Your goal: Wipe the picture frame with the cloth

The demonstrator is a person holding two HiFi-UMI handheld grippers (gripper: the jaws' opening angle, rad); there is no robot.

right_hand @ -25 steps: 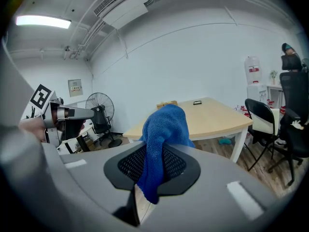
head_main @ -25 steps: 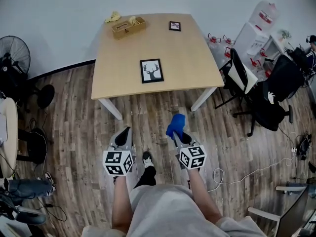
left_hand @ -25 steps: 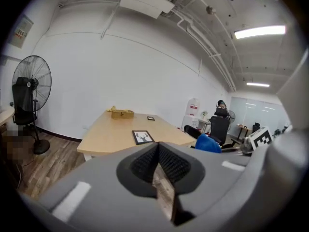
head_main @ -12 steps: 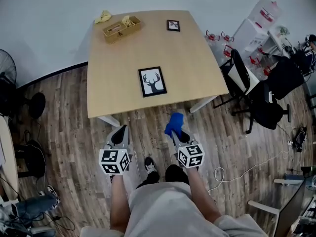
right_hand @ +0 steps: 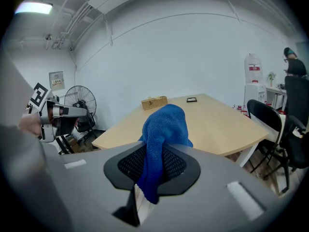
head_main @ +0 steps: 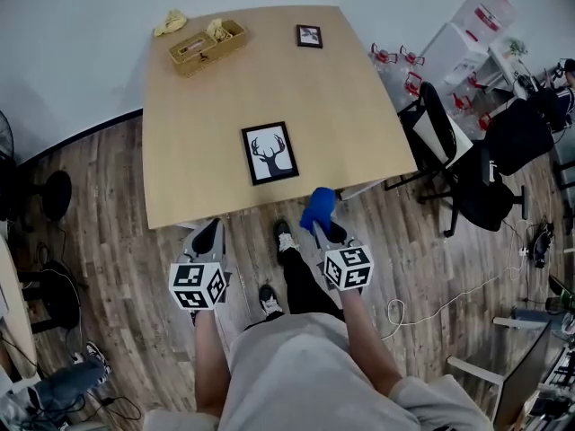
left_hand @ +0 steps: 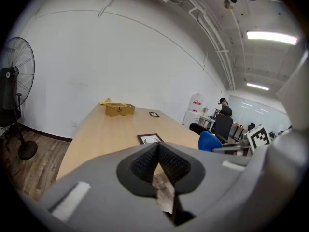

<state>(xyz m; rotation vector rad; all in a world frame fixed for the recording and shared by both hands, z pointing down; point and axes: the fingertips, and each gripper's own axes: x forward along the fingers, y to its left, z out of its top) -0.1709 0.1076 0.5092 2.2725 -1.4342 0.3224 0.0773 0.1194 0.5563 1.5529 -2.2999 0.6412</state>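
Note:
A black picture frame (head_main: pixel 270 153) with a deer print lies flat near the front edge of the wooden table (head_main: pixel 189 151); it also shows in the left gripper view as a picture frame (left_hand: pixel 149 138). My right gripper (head_main: pixel 316 219) is shut on a blue cloth (head_main: pixel 318 208), just off the table's front edge, right of the frame. The cloth (right_hand: pixel 163 134) bunches up above the shut jaws. My left gripper (head_main: pixel 205 237) is shut and holds nothing, just in front of the table edge, left of the frame.
A wicker box (head_main: pixel 207 46) and a yellow rag (head_main: pixel 170 21) sit at the table's far left, a small second frame (head_main: pixel 309 36) at the far right. Office chairs (head_main: pixel 467 169) stand to the right, a fan (left_hand: pixel 14 86) to the left.
The person has stepped toward the table, so both grippers now sit at its front edge. The cloth stays in the right gripper; both stay shut.

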